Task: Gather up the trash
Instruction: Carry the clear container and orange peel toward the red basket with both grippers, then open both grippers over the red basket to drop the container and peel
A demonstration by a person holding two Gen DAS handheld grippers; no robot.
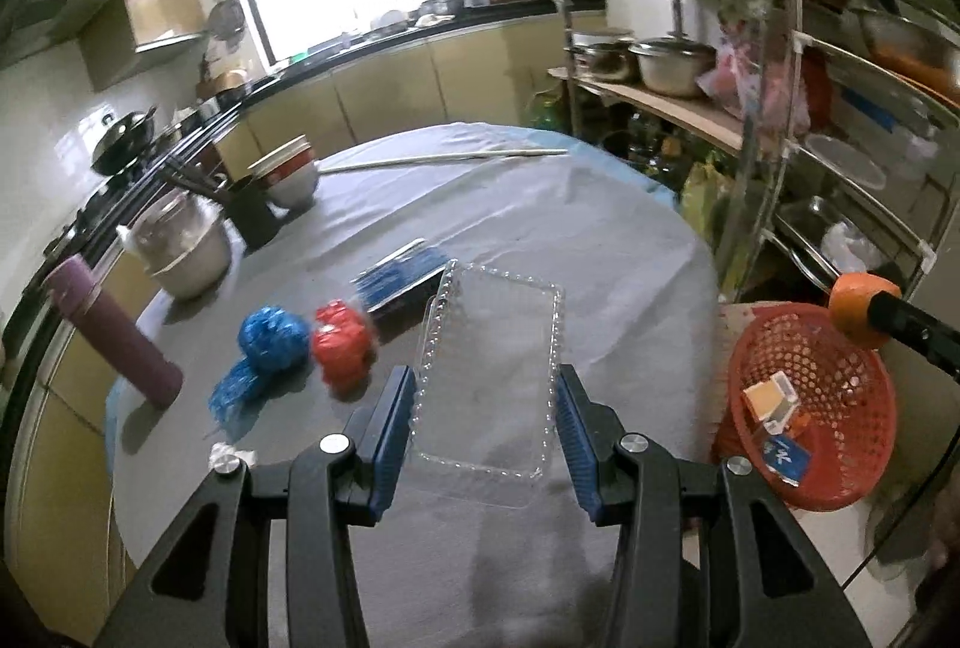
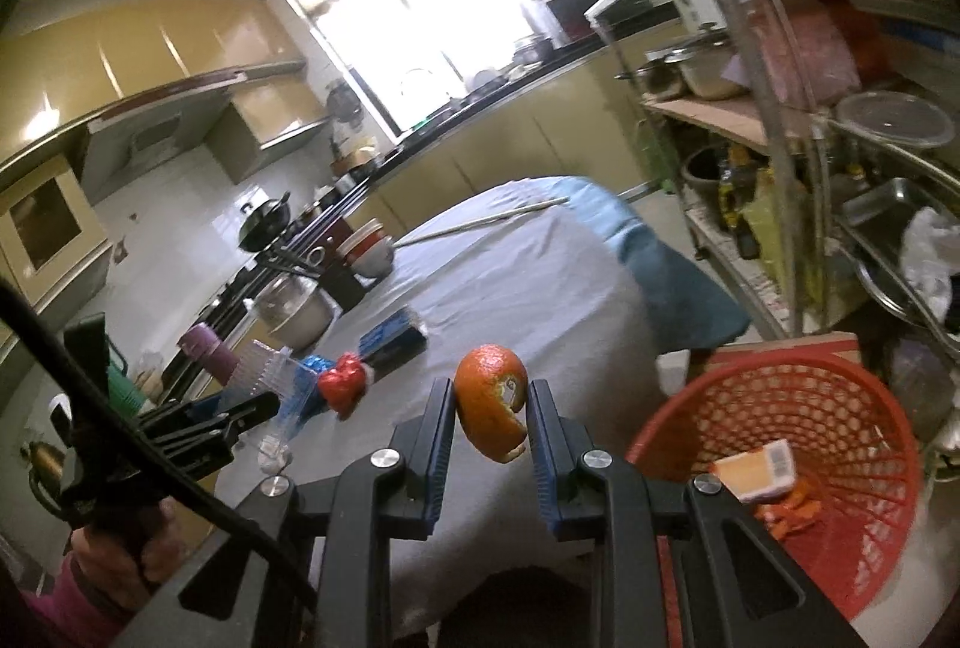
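Observation:
My left gripper (image 1: 486,396) is shut on a clear plastic clamshell tray (image 1: 489,378) and holds it above the grey tablecloth (image 1: 540,228). My right gripper (image 2: 489,408) is shut on an orange peel (image 2: 492,402), held in the air left of the red mesh basket (image 2: 840,528). In the left wrist view the peel (image 1: 855,309) hangs over the basket's (image 1: 840,444) far rim. The basket holds small cartons (image 1: 771,402) and orange bits. On the table lie a red crumpled wrapper (image 1: 339,345), blue crumpled wrappers (image 1: 270,336) and a blue packet (image 1: 399,279).
A purple flask (image 1: 114,336), a lidded pot (image 1: 186,252), stacked bowls (image 1: 288,174) and a chopstick holder (image 1: 252,216) stand along the table's left. Long chopsticks (image 1: 444,159) lie at the far edge. A metal shelf rack (image 1: 780,108) with pots stands right, behind the basket.

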